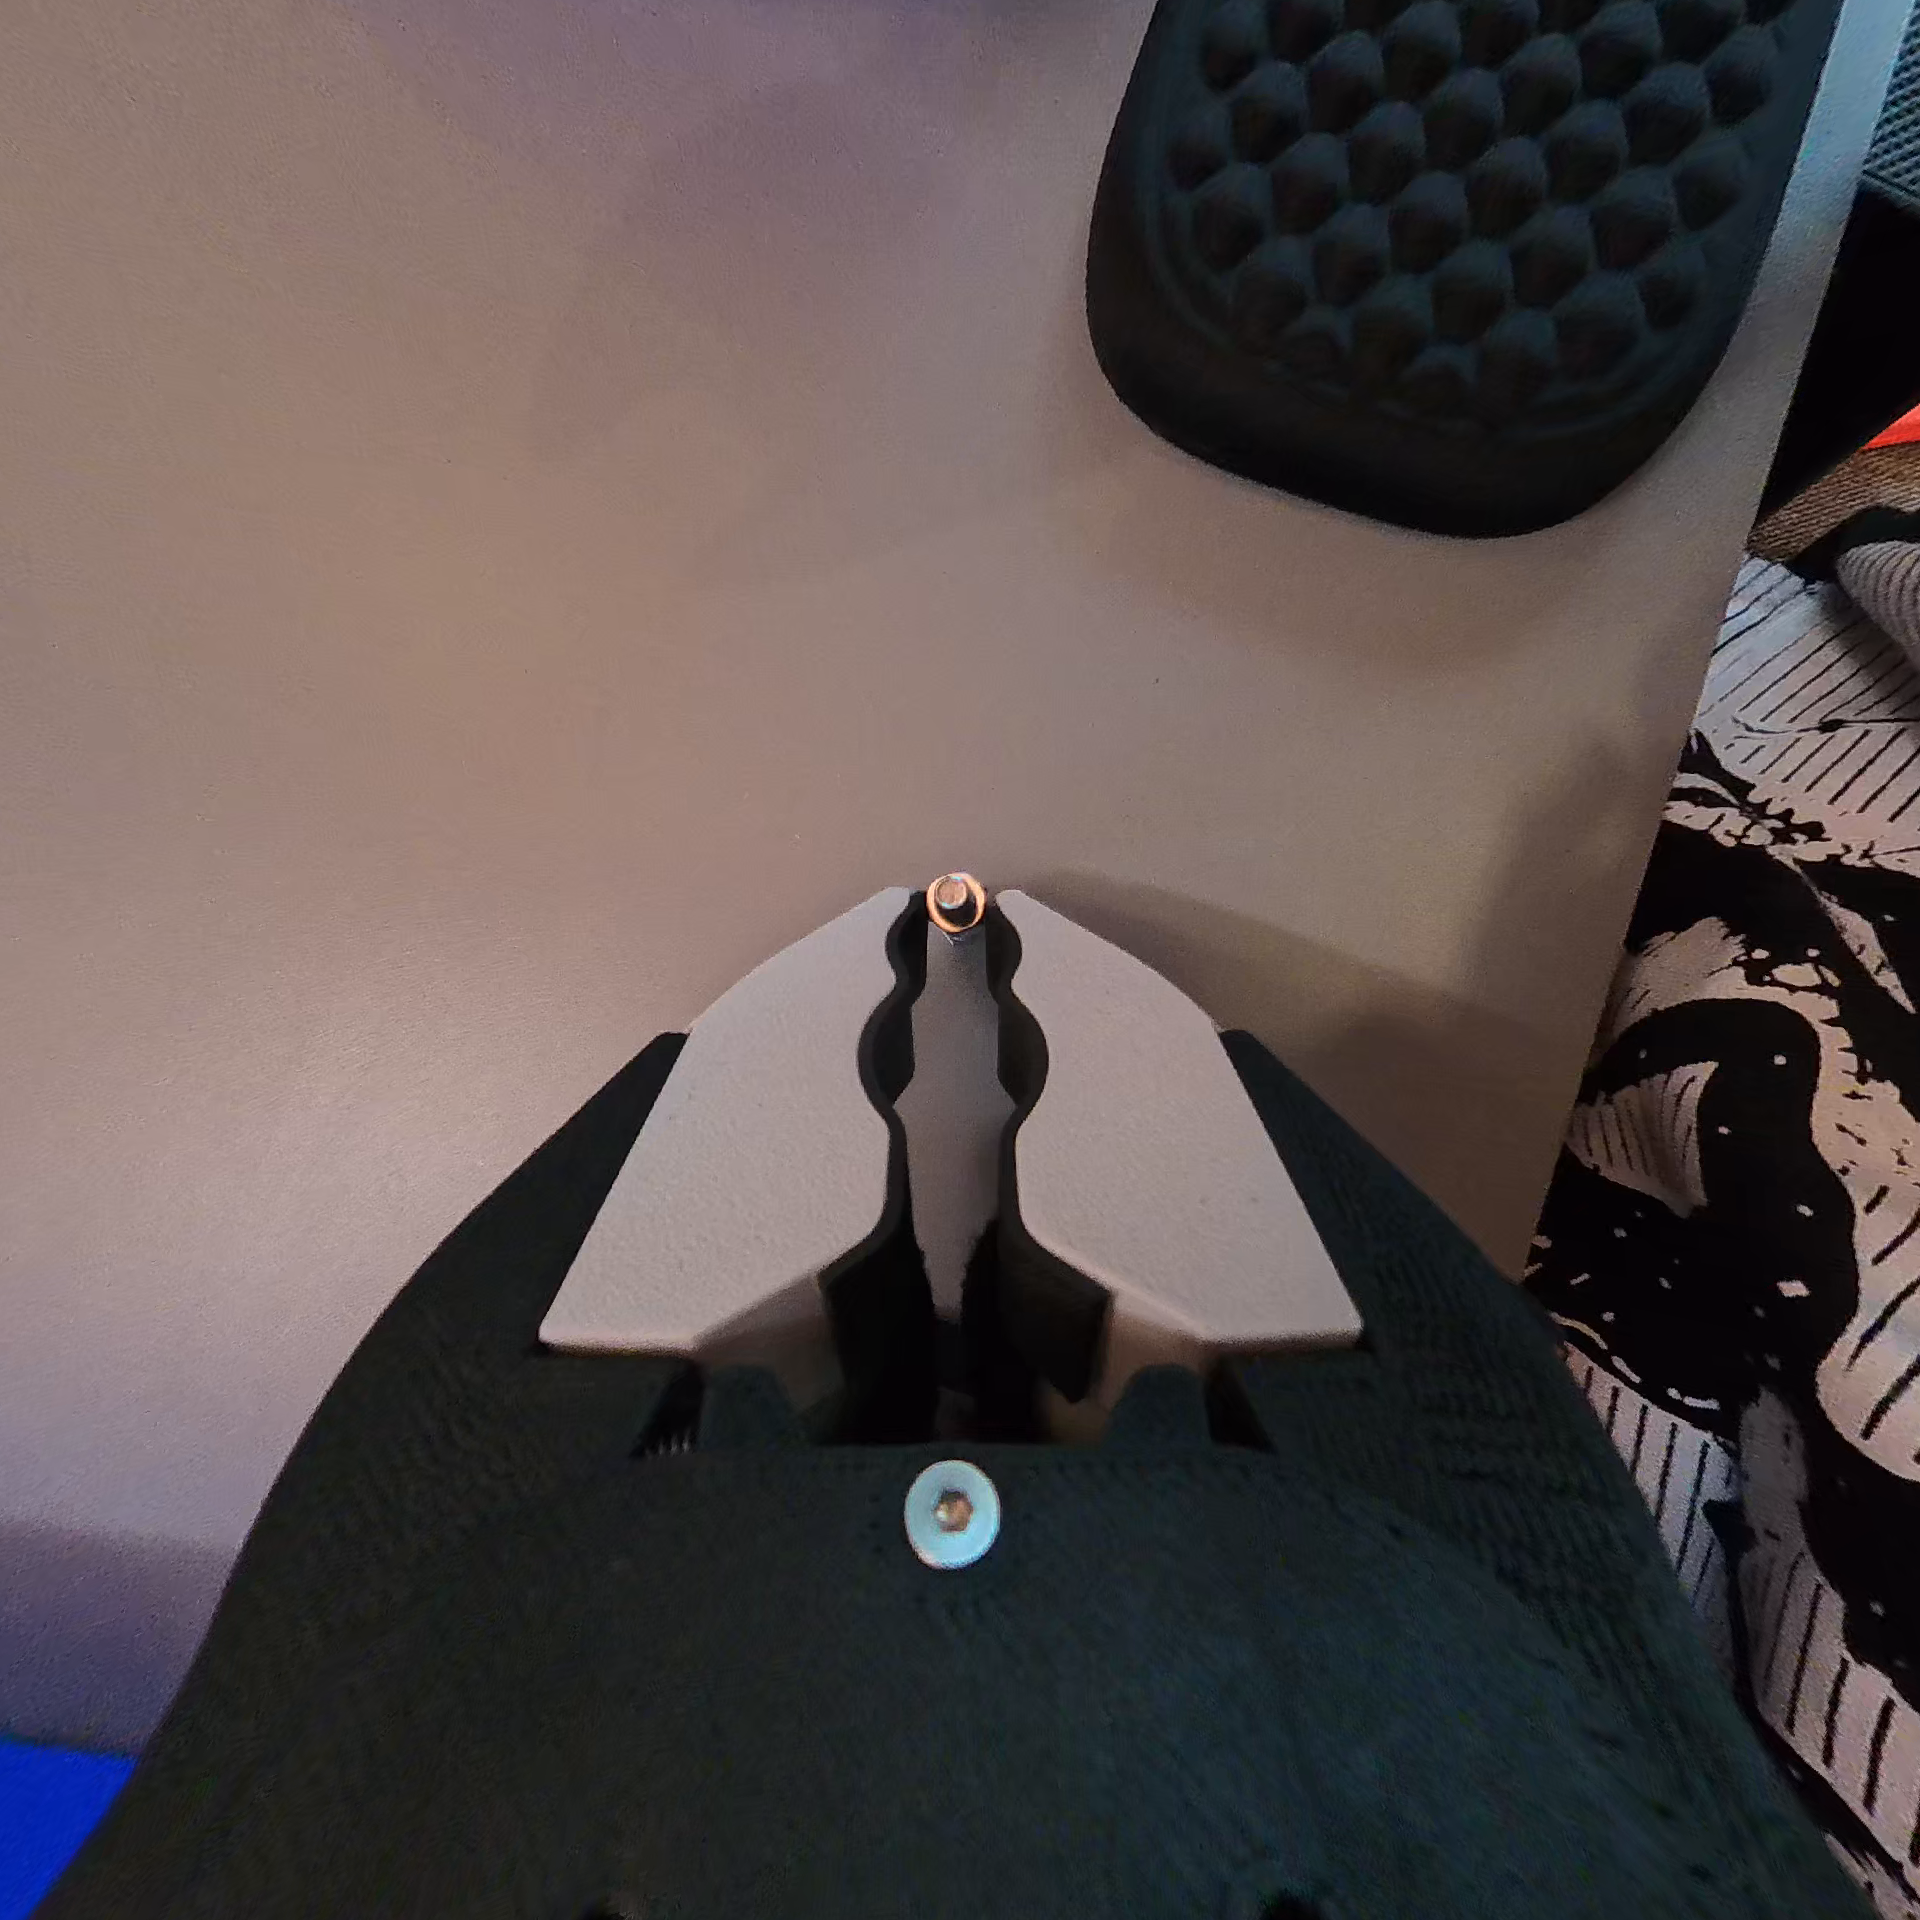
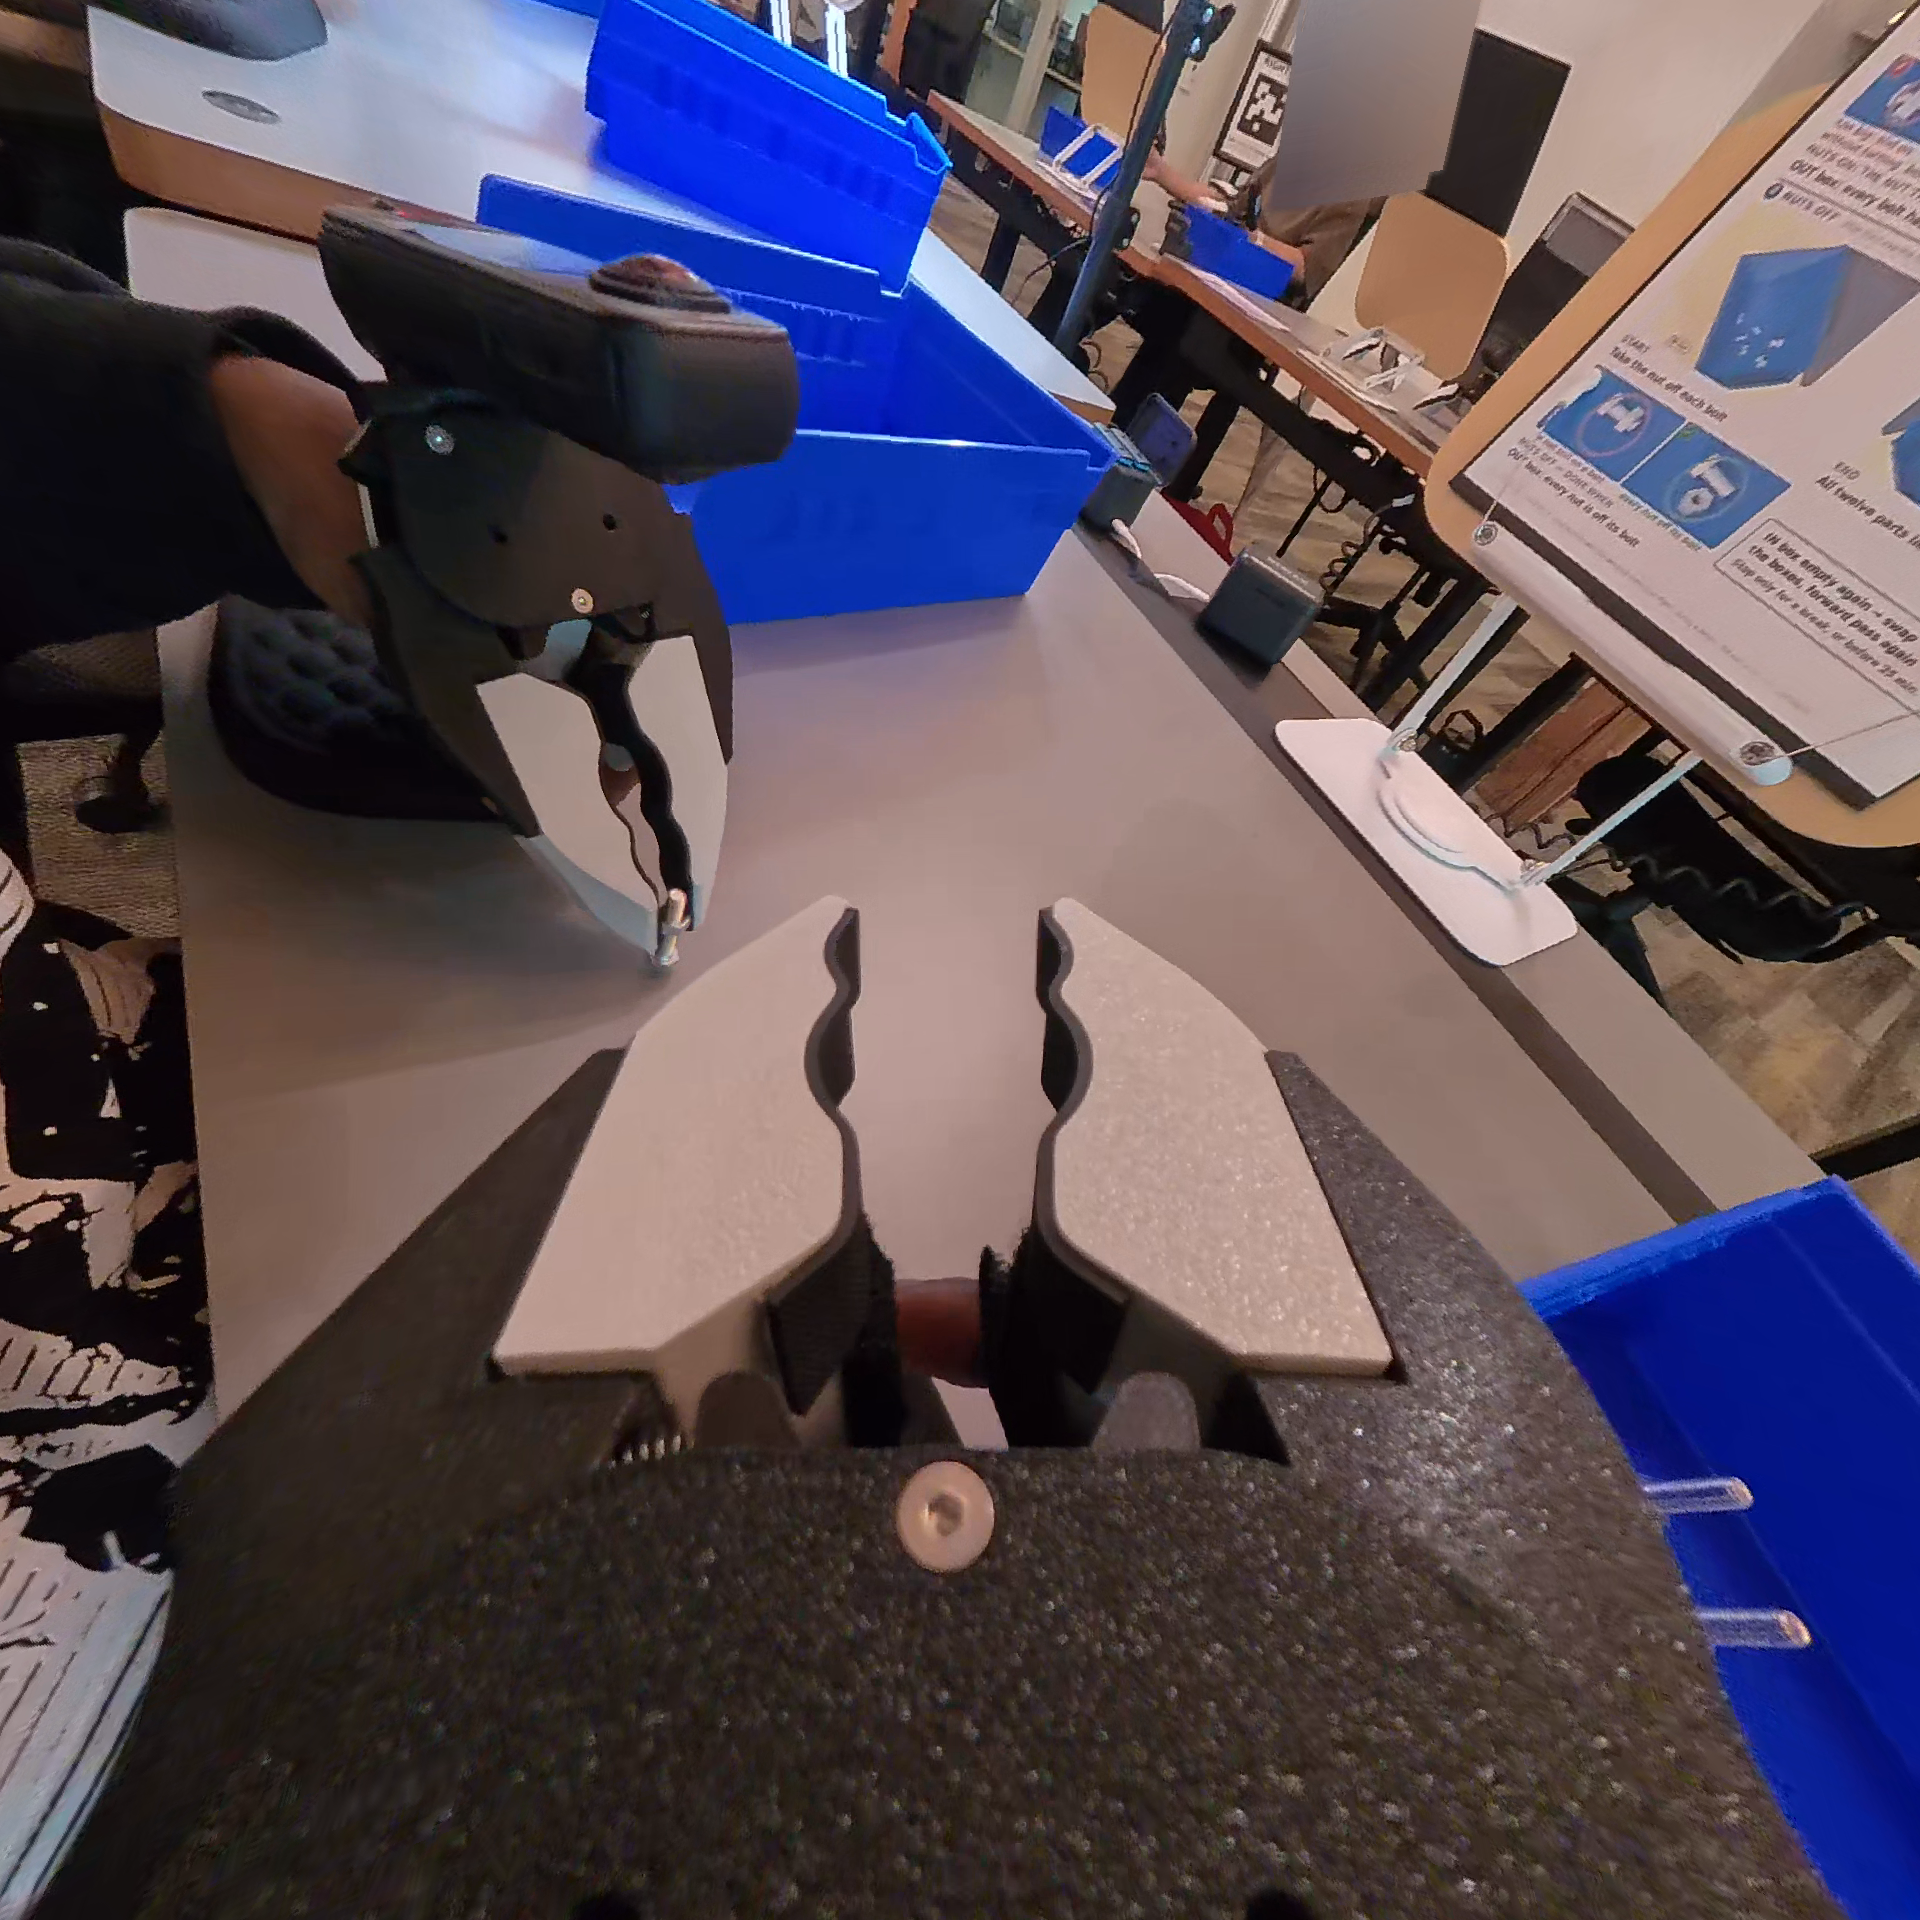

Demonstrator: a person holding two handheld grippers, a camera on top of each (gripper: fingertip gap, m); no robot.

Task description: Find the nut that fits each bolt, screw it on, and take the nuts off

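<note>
The left gripper (image 2: 670, 920) was clamped on a small bolt (image 2: 668, 930) standing on the table (image 2: 935, 748); the right gripper (image 2: 948, 925), nearer, gaped with nothing between its fingers.

You have a black dimpled cushion (image 1: 1455, 239) lying on the grey table (image 1: 520, 520), near its edge. Off to your right an instruction board (image 2: 1756, 416) stands tilted on a white stand (image 2: 1434, 831), with two small dark boxes (image 2: 1257, 603) along the table's far edge. Beyond them are more tables and a tan chair (image 2: 1434, 281).
</note>
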